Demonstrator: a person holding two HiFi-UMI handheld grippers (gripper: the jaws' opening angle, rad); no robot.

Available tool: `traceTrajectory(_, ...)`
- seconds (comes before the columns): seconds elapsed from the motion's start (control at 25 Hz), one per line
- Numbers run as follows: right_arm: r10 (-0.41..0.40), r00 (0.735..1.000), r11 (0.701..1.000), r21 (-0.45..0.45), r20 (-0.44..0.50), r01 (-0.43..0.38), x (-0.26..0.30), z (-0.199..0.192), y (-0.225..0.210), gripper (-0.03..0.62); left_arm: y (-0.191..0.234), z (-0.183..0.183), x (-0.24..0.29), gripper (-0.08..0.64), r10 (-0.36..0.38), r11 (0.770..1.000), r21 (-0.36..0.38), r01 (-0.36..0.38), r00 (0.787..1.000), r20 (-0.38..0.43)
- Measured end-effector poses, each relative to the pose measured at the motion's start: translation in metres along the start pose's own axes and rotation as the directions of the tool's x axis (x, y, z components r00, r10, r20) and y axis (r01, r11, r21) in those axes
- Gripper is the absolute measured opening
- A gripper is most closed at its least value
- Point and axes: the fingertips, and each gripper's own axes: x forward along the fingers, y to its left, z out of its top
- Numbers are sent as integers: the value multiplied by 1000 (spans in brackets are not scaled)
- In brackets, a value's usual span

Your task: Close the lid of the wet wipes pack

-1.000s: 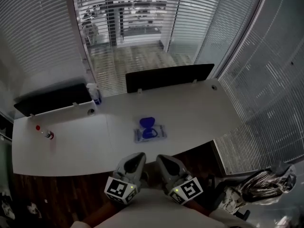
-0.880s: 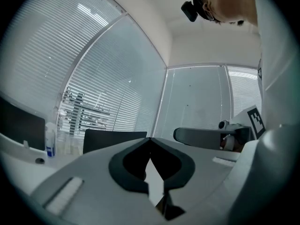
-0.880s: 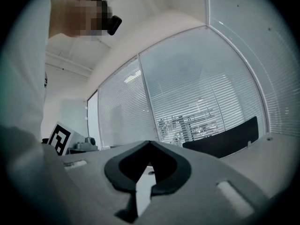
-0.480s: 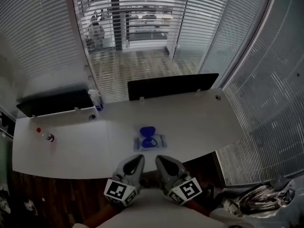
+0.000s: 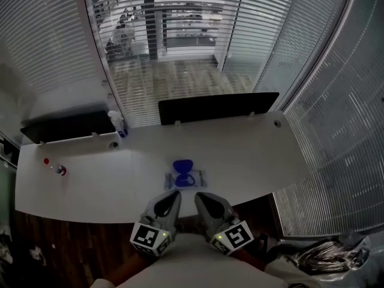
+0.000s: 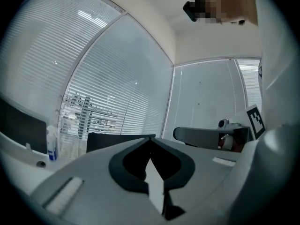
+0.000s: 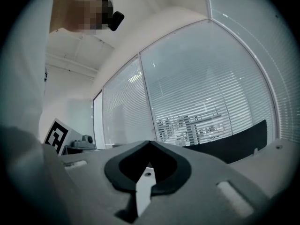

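A wet wipes pack (image 5: 185, 179) lies flat on the white table (image 5: 240, 155) near its front edge, its blue lid (image 5: 183, 165) flipped open toward the far side. My left gripper (image 5: 173, 196) and right gripper (image 5: 199, 197) hang side by side just in front of the table edge, close to my body and short of the pack. Both are shut with nothing between the jaws. In the left gripper view the left gripper (image 6: 150, 142) points up at the blinds; the right gripper (image 7: 149, 144) does the same in its view. Neither gripper view shows the pack.
A black divider panel (image 5: 219, 107) stands along the table's far edge, another black panel (image 5: 66, 126) at the left. A spray bottle (image 5: 117, 123) stands by the left panel and a small red-capped bottle (image 5: 54, 167) lies at the far left. Window blinds surround the desk.
The head view has shifted slightly, so the table and pack sit a little lower and nearer the grippers. Both grippers stay shut and side by side.
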Motion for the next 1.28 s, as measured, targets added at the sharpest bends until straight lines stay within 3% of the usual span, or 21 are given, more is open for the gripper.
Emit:
traceTrajectory(0.32,-20,1000,1000,-13,-11,20,11,-3,-12,0,9,-2,12,2,-26,999,18,26,1000,3)
traceTrajectory(0.76,-20,997,999,-31,-81,18,34,-24,-38,0,35,-21,28,2,4,1000,-2,-4,996,-88)
traceTrajectory(1.28,-6,970,997,-71,-242,-11,61,-99,-86,0,80,-93,61,2,68,997,-5,-71,974,-217)
